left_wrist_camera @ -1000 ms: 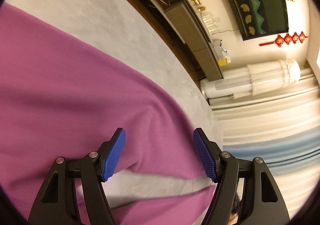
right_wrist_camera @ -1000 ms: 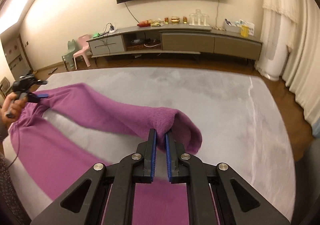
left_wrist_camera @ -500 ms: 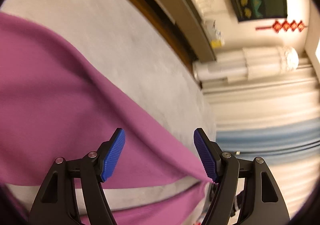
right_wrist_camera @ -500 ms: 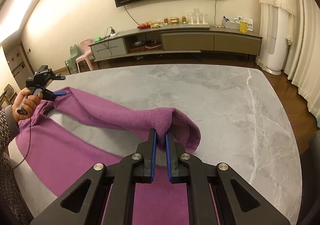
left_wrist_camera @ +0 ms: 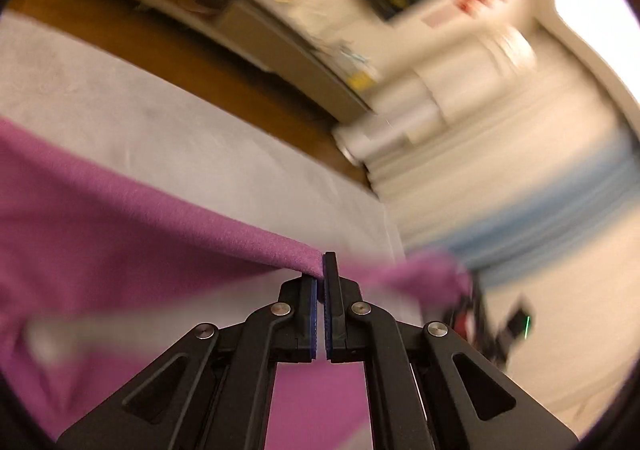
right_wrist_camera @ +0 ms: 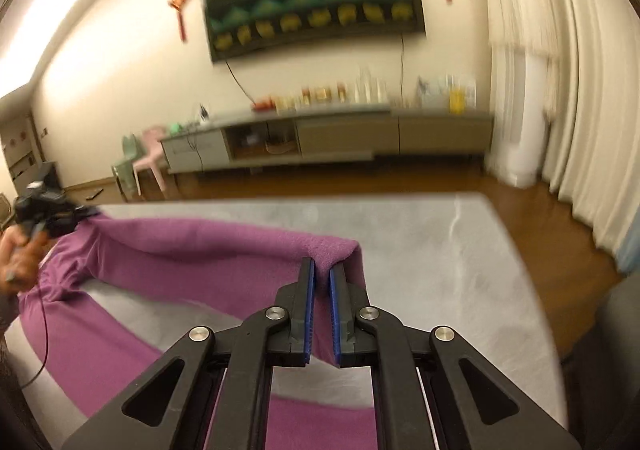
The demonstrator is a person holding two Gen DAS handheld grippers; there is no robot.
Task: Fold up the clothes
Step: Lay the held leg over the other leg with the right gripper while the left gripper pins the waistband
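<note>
no legible text, labels, or numbers

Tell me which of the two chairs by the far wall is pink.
The pink chair is the one nearer the TV cabinet; the green chair stands on its outer side, partly in front of it.

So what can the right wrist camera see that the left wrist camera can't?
Only the right wrist view shows the person's hand holding the left gripper, the pink chair, and the right gripper shut on the purple garment. Only the left wrist view shows the left gripper's fingers up close, shut on the garment's edge. Both show the purple garment, the grey table and the long cabinet.
</note>
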